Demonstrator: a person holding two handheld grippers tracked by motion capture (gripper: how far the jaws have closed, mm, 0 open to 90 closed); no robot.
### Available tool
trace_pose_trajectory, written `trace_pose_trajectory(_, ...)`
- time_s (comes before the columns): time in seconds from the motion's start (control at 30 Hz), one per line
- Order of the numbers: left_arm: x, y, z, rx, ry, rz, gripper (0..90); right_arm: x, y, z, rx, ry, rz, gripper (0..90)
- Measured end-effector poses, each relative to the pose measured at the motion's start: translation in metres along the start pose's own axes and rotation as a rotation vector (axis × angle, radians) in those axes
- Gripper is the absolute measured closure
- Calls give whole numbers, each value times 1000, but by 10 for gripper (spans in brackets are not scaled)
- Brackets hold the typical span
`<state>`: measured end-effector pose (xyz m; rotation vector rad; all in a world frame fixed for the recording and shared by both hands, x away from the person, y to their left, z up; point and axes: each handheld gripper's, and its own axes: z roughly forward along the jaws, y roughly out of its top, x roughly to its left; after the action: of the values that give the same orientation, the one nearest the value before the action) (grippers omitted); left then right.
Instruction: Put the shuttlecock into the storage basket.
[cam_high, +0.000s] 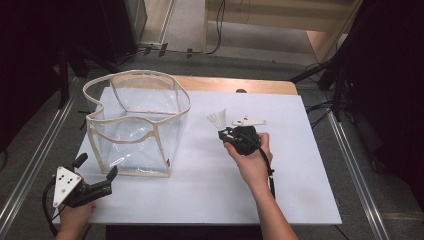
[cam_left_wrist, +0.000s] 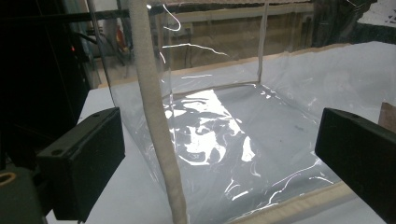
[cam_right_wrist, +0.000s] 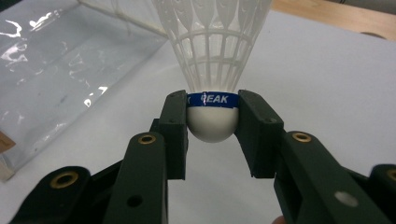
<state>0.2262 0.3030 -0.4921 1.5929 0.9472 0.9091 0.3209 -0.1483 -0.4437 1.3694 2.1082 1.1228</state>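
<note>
Over at the table's near left corner, the left gripper (cam_high: 97, 180) hangs with jaws spread wide and nothing between them, aimed at the clear plastic bag (cam_high: 137, 122) standing open just ahead. Right of the bag, the right gripper (cam_high: 226, 134) pinches a white shuttlecock (cam_right_wrist: 212, 70) by its rounded cork, skirt pointing away (a smooth, domed grip!). I reckon it could squirt out, or the floppy bag rim could fold and block it.
</note>
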Motion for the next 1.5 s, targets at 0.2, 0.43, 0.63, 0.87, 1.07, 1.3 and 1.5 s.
trace_pose_trajectory(0.2, 0, 0, 0, -1, -1, 1, 23, 1, 4, -3, -27, -1, 0, 626)
trace_pose_trajectory(0.43, 0, 0, 0, 0, -2, 1, 23, 4, 9, -8, -59, -2, -9, 626)
trace_pose_trajectory(0.63, 0, 0, 0, 0, -3, 0, 23, 6, 12, -11, -90, 2, -22, 626)
trace_pose_trajectory(0.87, 0, 0, 0, 0, -2, 1, 23, 9, 17, -17, -135, 3, -32, 626)
trace_pose_trajectory(1.07, 0, 0, 0, 0, -2, 0, 23, 12, 21, -21, -154, 6, -42, 627)
trace_pose_trajectory(1.3, 0, 0, 0, 0, -4, 0, 23, 17, 26, -24, -172, 15, -53, 627)
trace_pose_trajectory(1.5, 0, 0, 0, 0, -4, -1, 23, 21, 32, -26, -190, 22, -69, 627)
